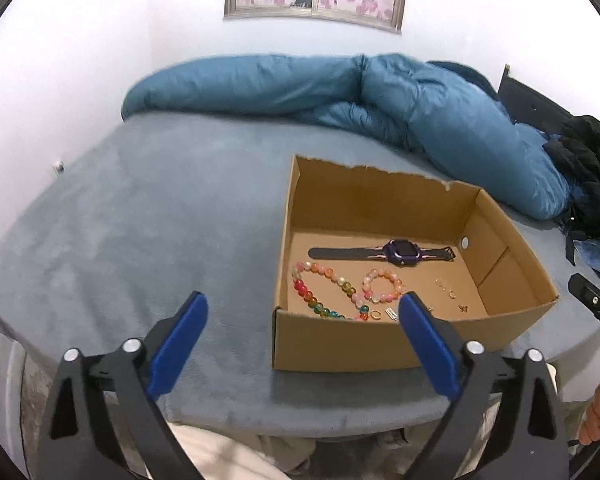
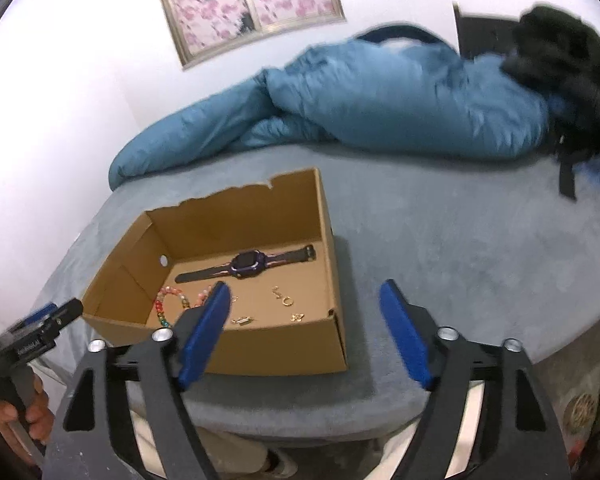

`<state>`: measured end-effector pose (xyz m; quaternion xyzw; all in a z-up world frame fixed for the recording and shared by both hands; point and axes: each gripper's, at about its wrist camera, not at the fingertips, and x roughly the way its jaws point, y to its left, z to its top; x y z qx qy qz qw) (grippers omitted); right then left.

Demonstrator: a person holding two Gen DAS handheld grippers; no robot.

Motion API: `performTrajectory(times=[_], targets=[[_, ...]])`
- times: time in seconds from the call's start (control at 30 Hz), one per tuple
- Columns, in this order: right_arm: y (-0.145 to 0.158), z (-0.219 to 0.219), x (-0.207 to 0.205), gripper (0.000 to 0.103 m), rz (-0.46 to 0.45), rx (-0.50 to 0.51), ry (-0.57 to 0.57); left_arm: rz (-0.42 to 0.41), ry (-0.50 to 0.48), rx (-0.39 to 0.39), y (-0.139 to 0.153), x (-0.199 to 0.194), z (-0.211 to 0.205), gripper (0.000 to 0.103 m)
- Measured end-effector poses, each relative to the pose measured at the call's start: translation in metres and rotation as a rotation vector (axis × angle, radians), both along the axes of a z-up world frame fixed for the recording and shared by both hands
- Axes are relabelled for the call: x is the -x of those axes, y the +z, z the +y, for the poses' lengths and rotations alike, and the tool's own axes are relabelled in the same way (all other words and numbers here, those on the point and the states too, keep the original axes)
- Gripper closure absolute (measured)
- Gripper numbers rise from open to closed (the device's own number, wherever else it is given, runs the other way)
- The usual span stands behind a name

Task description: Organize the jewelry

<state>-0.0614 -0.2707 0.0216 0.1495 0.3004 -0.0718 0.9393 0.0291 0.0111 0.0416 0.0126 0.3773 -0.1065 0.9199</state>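
An open cardboard box (image 1: pixel 364 346) (image 2: pixel 284 354) sits on the grey-blue bed. Inside lie a purple watch (image 1: pixel 404 253) (image 2: pixel 247 265) with a dark strap, a long string of coloured beads (image 1: pixel 324 294), a small pink bead bracelet (image 1: pixel 382 287), a gold ring (image 1: pixel 375 314) and small gold pieces (image 2: pixel 288 301). My left gripper (image 1: pixel 304 304) is open and empty, held back from the box's near left corner. My right gripper (image 2: pixel 306 292) is open and empty too, over the box's near right corner. Its left finger hides part of the beads (image 2: pixel 171 300).
A rumpled blue duvet (image 1: pixel 380 96) (image 2: pixel 380 92) lies along the far side of the bed, with dark clothing (image 1: pixel 592 160) (image 2: pixel 572 56) at the right. The bed's near edge (image 1: pixel 300 416) is just below the box. A person's hand (image 2: pixel 32 412) holds the other gripper's handle.
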Motion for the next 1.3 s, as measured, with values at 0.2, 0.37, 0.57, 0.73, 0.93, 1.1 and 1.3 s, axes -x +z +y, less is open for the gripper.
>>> performTrajectory(times=[0.2, 0.37, 0.57, 0.73, 0.93, 1.1, 1.3], targets=[[0.005, 0.029, 0.029, 0.008, -0.080, 0.152, 0.015, -0.044, -0.020, -0.010, 0.009, 0.023, -0.005, 0.006], [0.002, 0.035, 0.042, 0.008, -0.084, 0.240, -0.012, -0.066, -0.003, -0.047, 0.011, 0.033, -0.011, 0.006], [-0.001, 0.030, 0.041, 0.008, -0.063, 0.281, -0.036, -0.123, 0.058, -0.075, 0.015, 0.040, -0.010, 0.006], [0.010, 0.032, 0.051, 0.008, -0.121, 0.358, -0.094, -0.198, 0.096, -0.161, 0.020, 0.047, -0.012, 0.006], [0.016, 0.038, 0.065, 0.008, -0.234, 0.337, -0.052, -0.199, 0.079, -0.162, 0.017, 0.047, -0.015, 0.006], [0.006, 0.041, 0.053, 0.008, -0.142, 0.278, -0.027, -0.115, 0.066, -0.169, 0.008, 0.040, -0.020, 0.006], [0.000, 0.043, 0.055, 0.008, -0.132, 0.273, -0.046, -0.111, 0.062, -0.158, -0.002, 0.047, -0.026, 0.006]])
